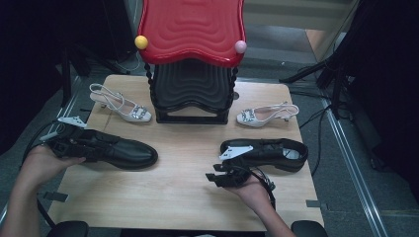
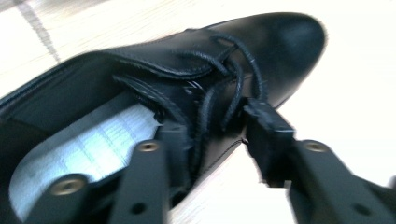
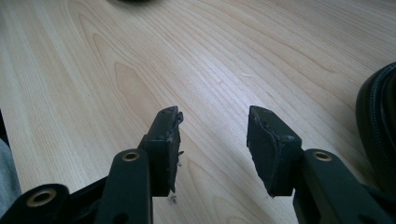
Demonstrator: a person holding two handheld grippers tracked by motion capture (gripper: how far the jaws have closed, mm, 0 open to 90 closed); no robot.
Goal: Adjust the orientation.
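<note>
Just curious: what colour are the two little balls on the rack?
Yellow and pink, clearest in the high view.

Light wood-grain tabletop (image 1: 188, 187), rounded corners, evenly lit from above. At its far edge, centred: a glossy red seat (image 1: 191, 29) with rippled surface, over a black ribbed base (image 1: 191, 94). Yellow ball (image 1: 142, 42) at the seat's left corner, pink ball (image 1: 240, 46) at its right. Grey floor (image 1: 346, 168) around the tabletop; metal rail (image 1: 353, 173) running along the floor to the right. Black stand legs (image 1: 316, 74) and loose cables (image 1: 318, 123) right of the tabletop. Dark surroundings left and right.
</note>
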